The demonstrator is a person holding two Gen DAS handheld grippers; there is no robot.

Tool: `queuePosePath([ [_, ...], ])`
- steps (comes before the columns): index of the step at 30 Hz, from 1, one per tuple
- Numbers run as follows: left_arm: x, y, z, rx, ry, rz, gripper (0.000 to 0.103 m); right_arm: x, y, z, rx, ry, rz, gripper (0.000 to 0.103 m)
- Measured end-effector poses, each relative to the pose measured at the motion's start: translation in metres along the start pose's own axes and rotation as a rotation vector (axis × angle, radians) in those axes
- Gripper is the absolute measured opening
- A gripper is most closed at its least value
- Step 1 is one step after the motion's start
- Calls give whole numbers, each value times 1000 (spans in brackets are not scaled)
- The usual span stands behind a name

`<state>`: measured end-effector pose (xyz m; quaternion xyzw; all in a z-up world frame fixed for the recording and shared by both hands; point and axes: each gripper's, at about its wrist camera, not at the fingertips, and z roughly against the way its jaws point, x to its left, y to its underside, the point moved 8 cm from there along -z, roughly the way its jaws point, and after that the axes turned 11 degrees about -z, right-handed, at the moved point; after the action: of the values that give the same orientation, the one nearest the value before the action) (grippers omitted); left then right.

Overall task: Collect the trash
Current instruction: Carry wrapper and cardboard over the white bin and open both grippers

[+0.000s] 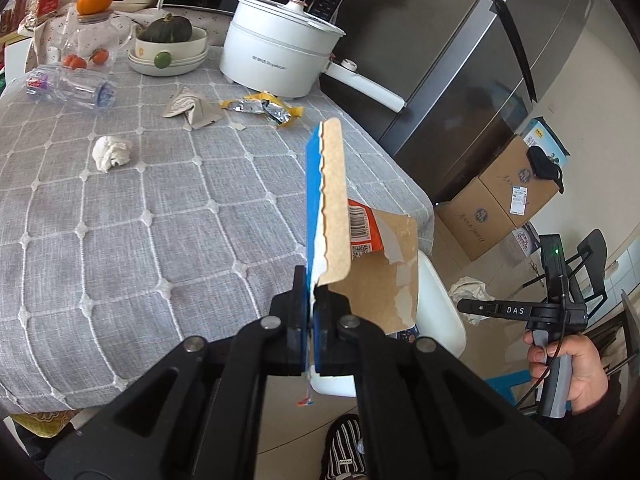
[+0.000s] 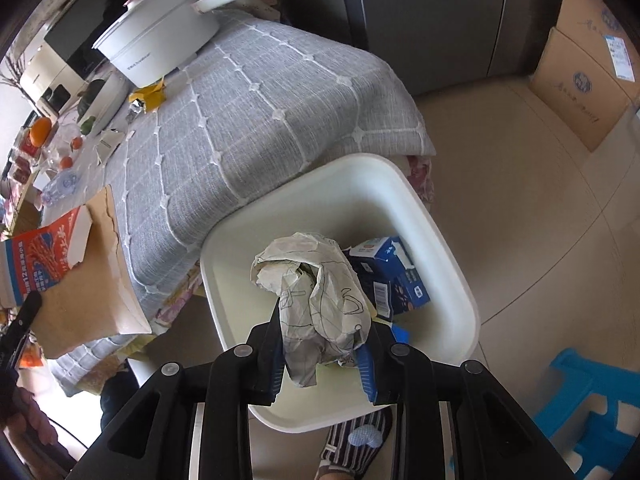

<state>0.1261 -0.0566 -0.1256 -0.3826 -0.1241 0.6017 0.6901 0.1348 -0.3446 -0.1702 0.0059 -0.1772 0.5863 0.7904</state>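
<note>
We find the left gripper (image 1: 313, 336) clamped tight on a torn, flattened cardboard box (image 1: 340, 216), held upright at the table (image 1: 120, 220) edge. The right gripper (image 2: 326, 354) stands part open above the white bin (image 2: 452, 280), crumpled paper (image 2: 316, 292) between its fingers; whether the pads press it we cannot tell. A blue carton (image 2: 396, 276) lies in the bin.

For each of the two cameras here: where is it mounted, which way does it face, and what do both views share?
Left wrist: on the left tool, facing across the grey table; it grips a torn carton; the right hand shows.
Right wrist: on the right tool, looking steeply down into the white bin, crumpled paper between its fingers.
Shared: table, carton, white pot, bin.
</note>
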Motion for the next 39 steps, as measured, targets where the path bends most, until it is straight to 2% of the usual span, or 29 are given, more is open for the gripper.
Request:
queuePosePath([
  [1,-4,0,-2,5,2,-9,2,-1,0,0,8,-5,-7,39],
  [3,-13,-1,-5,12,5,-27,2,-5,-1,0,13,-15,-38,53],
  [8,-34,-4,-15,25,3,-82,2,-14,-5,11,-18,-2,-51,63],
  [16,-79,2,-49,81,33,-155,2,-44,-10,26,-48,-1,-127,65],
  [21,-104,8,-65,118,47,-199,2,-62,-19,42,-105,12,-166,67],
  [27,-120,8,-73,99,89,-244,6,-71,-23,52,-140,21,-177,68],
  [28,-121,8,-74,100,97,-250,10,-70,-23,52,-141,21,-176,68],
  [29,-121,9,-75,101,101,-251,27,-69,-23,52,-142,22,-175,68],
  [30,-120,9,-74,99,94,-249,51,-69,-23,52,-143,22,-174,68],
  [32,-114,9,-68,77,72,-244,72,-68,-23,53,-145,22,-172,69],
  [37,-92,9,-56,74,24,-231,85,-63,-23,53,-155,33,-159,71],
  [39,-78,9,-50,72,-8,-212,96,-60,-23,52,-156,41,-148,72],
])
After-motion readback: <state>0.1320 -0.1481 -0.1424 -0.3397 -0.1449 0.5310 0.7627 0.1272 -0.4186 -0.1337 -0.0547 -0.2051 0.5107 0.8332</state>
